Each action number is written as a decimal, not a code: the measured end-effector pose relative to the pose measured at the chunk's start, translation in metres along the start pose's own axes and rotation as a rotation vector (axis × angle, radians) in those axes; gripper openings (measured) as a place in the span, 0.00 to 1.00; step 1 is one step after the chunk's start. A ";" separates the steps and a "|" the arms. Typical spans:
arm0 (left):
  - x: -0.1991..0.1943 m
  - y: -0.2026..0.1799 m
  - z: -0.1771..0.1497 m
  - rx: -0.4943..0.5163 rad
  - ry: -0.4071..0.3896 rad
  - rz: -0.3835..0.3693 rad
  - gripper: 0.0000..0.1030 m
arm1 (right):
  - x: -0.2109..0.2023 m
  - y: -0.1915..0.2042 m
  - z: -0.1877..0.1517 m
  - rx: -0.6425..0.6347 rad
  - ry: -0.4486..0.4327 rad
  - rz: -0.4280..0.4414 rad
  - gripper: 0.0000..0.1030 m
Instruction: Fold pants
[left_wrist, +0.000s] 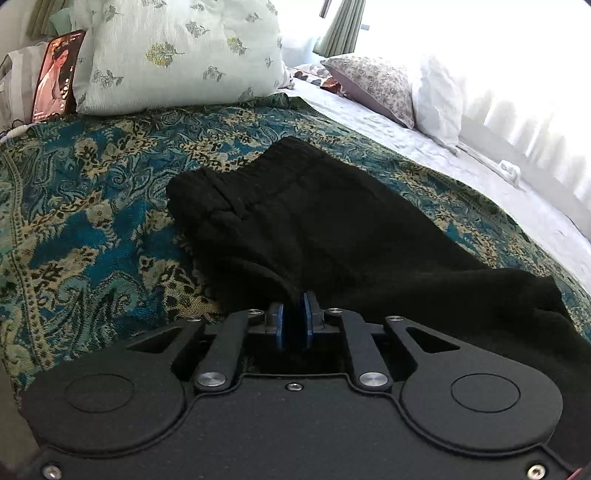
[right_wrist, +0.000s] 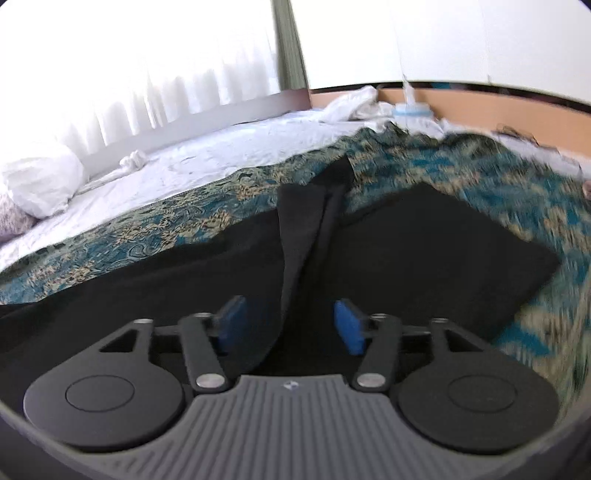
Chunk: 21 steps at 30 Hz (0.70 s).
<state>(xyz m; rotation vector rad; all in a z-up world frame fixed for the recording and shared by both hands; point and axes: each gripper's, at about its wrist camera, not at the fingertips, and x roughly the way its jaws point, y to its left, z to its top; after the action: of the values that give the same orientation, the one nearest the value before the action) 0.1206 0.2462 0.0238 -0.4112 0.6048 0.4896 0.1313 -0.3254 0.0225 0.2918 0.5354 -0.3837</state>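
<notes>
Black pants (left_wrist: 314, 221) lie on a teal and gold patterned bedspread (left_wrist: 92, 221), waistband at the far end. My left gripper (left_wrist: 294, 314) is shut on a fold of the pants' near edge, its blue pads pinching the cloth. In the right wrist view the pants (right_wrist: 221, 266) spread below my right gripper (right_wrist: 291, 325), which is open with a ridge of black cloth rising between its blue pads (right_wrist: 349, 328). A flat black folded piece (right_wrist: 443, 251) lies to the right. This view is blurred by motion.
A pale green leaf-print pillow (left_wrist: 177, 51) and a phone (left_wrist: 57, 77) stand at the head of the bed. A floral pillow (left_wrist: 376, 85) and white sheet (left_wrist: 406, 147) lie to the right by the window. White cloths (right_wrist: 354, 103) sit near the wooden board (right_wrist: 480, 107).
</notes>
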 end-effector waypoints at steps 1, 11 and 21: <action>0.001 -0.001 -0.001 0.012 -0.008 0.003 0.12 | 0.006 0.000 0.006 -0.029 0.010 0.003 0.77; 0.006 -0.010 -0.010 0.078 -0.048 0.027 0.13 | 0.102 0.008 0.057 -0.167 0.154 0.032 0.87; 0.006 -0.010 -0.013 0.085 -0.065 0.024 0.13 | 0.086 -0.061 0.071 0.113 0.081 -0.171 0.07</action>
<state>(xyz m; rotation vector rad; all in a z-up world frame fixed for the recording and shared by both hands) 0.1247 0.2332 0.0126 -0.3062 0.5664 0.4964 0.2042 -0.4297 0.0239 0.3727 0.6217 -0.5705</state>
